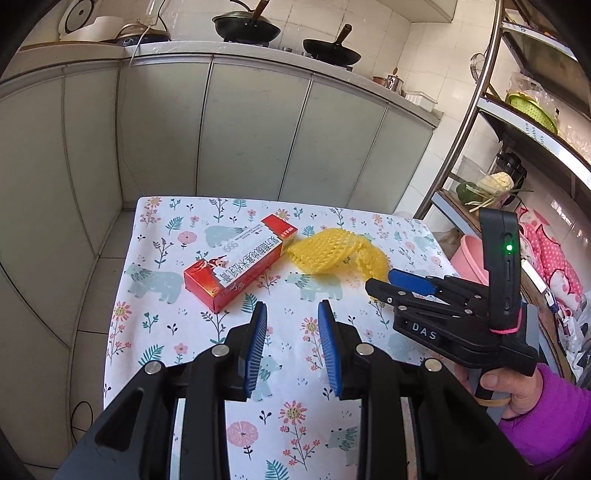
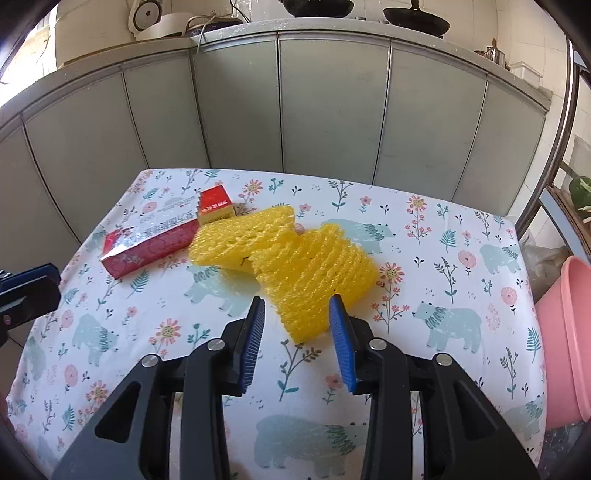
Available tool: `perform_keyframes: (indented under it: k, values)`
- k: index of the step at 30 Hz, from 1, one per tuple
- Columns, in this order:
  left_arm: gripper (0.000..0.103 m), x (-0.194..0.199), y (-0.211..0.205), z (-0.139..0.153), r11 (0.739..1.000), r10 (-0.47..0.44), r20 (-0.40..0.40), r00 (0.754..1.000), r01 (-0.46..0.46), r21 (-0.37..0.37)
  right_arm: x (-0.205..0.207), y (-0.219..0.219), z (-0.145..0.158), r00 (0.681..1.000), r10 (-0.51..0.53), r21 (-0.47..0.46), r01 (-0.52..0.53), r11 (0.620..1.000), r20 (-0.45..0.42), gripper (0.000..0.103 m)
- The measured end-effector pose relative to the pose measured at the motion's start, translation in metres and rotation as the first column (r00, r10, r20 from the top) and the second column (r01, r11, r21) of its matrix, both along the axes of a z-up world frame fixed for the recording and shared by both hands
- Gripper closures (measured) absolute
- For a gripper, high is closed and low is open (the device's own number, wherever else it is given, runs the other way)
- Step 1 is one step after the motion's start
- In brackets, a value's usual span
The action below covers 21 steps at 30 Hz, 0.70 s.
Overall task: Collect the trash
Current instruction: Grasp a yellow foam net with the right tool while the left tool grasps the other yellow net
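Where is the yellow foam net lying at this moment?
The yellow foam net lies on the floral tablecloth, touching the right end of the red box. In the right wrist view its near tip lies between the open right hand-held gripper's fingers.

A floral-clothed table (image 2: 461,258) carries a red box (image 2: 147,247) touching yellow foam netting (image 2: 314,266).

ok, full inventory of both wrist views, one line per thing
medicine box: 1, red and white, table left
foam net: 1, yellow, table centre, touching box end
tablecloth: 1, white floral bear print, over table
basin: 1, pink, right of table
woks: 2, black, on counter
rice cooker: 1, white, counter left
rack: 1, metal, far right
left gripper: 1, black, blue pads, open over cloth
right gripper: 1, same, open, net's near end between fingers
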<state>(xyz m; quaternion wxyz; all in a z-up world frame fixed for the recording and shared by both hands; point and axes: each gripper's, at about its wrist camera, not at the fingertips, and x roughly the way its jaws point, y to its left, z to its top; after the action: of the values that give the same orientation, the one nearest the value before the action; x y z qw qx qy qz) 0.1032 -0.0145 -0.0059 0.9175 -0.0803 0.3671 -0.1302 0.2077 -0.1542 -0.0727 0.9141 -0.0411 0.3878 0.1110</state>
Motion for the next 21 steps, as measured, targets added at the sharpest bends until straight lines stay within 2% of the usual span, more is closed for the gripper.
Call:
perform_keyframes:
  k: [3, 4, 5, 7, 14, 21]
  values:
    - [0.076, 0.005, -0.003, -0.002, 1.0, -0.005, -0.013, 1.0, 0.006, 0.005, 0.01, -0.007, -0.005, 0.999, -0.01, 0.04, 0.012, 0.999, -0.031, 0.068]
    - [0.076, 0.005, -0.005, -0.002, 1.0, -0.008, -0.014, 1.0, 0.008, 0.008, 0.011, -0.01, -0.004, 0.999, -0.014, 0.06, 0.016, 0.998, -0.028, 0.082]
    - [0.076, 0.007, -0.007, -0.002, 1.0, -0.011, -0.015, 1.0, 0.011, 0.011, 0.011, -0.015, -0.003, 0.999, -0.025, 0.068, 0.026, 0.997, -0.024, 0.092]
    - [0.076, 0.009, -0.011, -0.001, 1.0, -0.018, -0.015, 1.0, 0.019, 0.02, 0.01, -0.023, 0.0, 0.999, -0.031, 0.095, 0.033, 0.995, -0.021, 0.095]
    - [0.076, 0.025, -0.026, -0.003, 0.998, -0.043, -0.043, 0.998, 0.044, 0.033, -0.011, -0.058, 0.017, 0.999, -0.041, 0.247, 0.041, 0.968, -0.006, 0.096]
    - [0.075, 0.068, -0.056, -0.007, 0.995, -0.082, -0.072, 0.994, 0.086, 0.06, -0.028, -0.075, 0.029, 0.999, -0.031, 0.287, 0.023, 0.958, 0.023, 0.096]
